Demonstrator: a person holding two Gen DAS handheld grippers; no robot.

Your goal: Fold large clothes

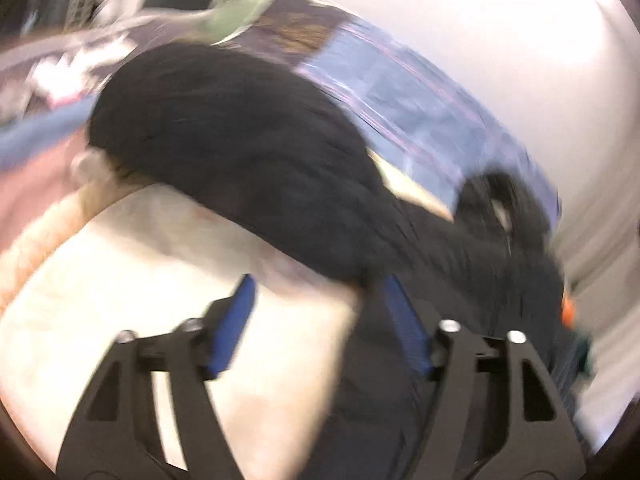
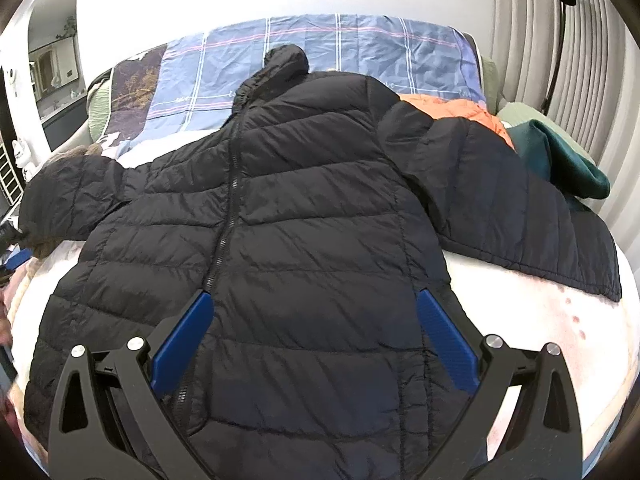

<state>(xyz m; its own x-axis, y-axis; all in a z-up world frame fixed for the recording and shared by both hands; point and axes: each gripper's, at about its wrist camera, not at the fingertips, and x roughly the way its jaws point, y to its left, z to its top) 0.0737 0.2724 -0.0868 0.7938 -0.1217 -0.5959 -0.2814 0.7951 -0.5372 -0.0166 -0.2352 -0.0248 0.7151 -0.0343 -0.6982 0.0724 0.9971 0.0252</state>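
Motion blur is smearing the whole left wrist view; the right is staying sharp, brightly lit, edges bending.

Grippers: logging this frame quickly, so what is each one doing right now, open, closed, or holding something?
Left gripper: open, holding nothing, beside the black puffer jacket.
Right gripper: open, holding nothing, above the jacket's lower front.
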